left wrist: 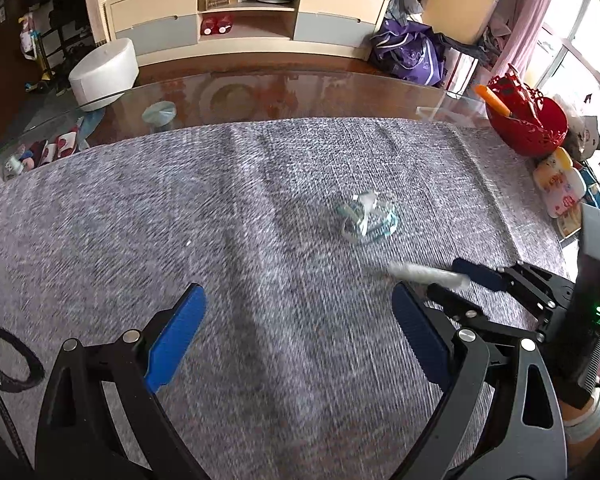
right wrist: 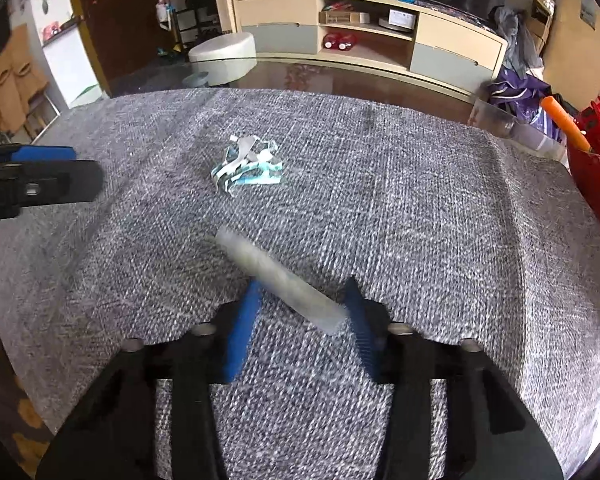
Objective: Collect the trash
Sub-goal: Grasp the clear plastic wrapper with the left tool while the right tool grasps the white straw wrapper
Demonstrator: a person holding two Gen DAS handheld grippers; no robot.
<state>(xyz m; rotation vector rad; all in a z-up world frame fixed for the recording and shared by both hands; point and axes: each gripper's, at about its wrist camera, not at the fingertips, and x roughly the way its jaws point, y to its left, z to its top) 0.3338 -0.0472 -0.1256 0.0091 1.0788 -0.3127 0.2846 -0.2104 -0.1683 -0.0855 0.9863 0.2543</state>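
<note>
My right gripper (right wrist: 300, 304) has its jaws partly closed around a pale, translucent stick-like piece of trash (right wrist: 278, 280); the piece lies slantwise between the two blue pads (right wrist: 242, 332), its near end against the right pad, though motion blur keeps me from saying whether both pads press it firmly or it merely rests between them. I judge it a grasp. My left gripper (left wrist: 300, 328) hangs above the grey cloth (left wrist: 180, 208) with its jaws spread wide and nothing between them. Further out, near the middle of the cloth, a crumpled clear wrapper with teal print (left wrist: 366, 218) lies loose, well apart from both grippers and untouched. Beyond it, at the cloth's right edge, stands a red basket (left wrist: 540, 132) with an orange-handled tool in it. I see no bin in either view. So I reckon the job is at an early stage: one piece is in hand, the wrapper remains to be gathered, and neither is yet deposited anywhere.
</note>
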